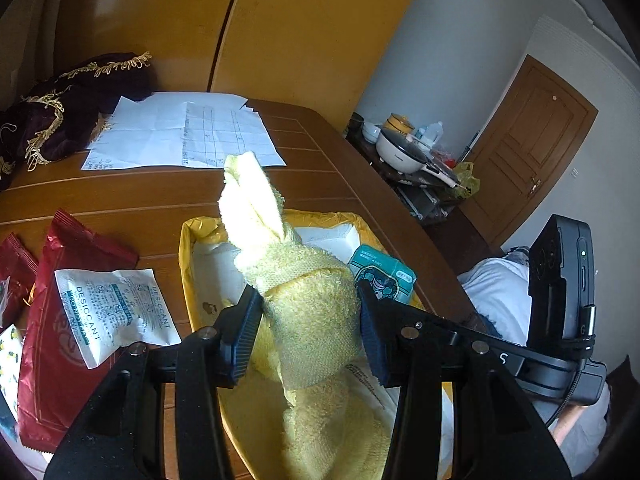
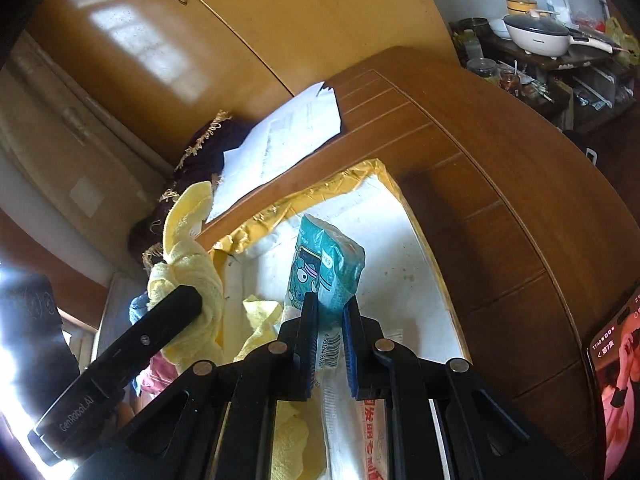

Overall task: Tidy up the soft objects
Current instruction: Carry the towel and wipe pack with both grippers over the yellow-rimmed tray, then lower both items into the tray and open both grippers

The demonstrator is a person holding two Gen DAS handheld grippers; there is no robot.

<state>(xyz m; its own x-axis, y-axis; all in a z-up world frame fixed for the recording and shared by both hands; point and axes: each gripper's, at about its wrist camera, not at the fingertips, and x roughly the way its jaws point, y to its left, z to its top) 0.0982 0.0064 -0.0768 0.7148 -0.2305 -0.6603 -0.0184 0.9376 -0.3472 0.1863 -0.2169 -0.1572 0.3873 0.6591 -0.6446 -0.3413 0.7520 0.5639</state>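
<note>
My left gripper [image 1: 310,320] is shut on a pale yellow towel [image 1: 304,304], bunched and lifted over a yellow-rimmed white box [image 1: 188,248]; the towel's tail hangs down into the box. The right wrist view shows the same towel [image 2: 188,264] at the left, beside a left finger [image 2: 168,320]. My right gripper [image 2: 330,320] is shut on a teal tissue pack [image 2: 328,264] with a cartoon face, held upright above the box [image 2: 404,200]. That pack [image 1: 382,276] peeks out behind the towel in the left wrist view.
The box sits on a brown wooden table [image 1: 160,188]. Red foil bags [image 1: 60,320] and a white desiccant packet [image 1: 116,312] lie left of it. White paper sheets [image 1: 184,132] and a dark maroon fringed cloth [image 1: 60,108] lie farther back. A phone [image 2: 616,380] rests at right.
</note>
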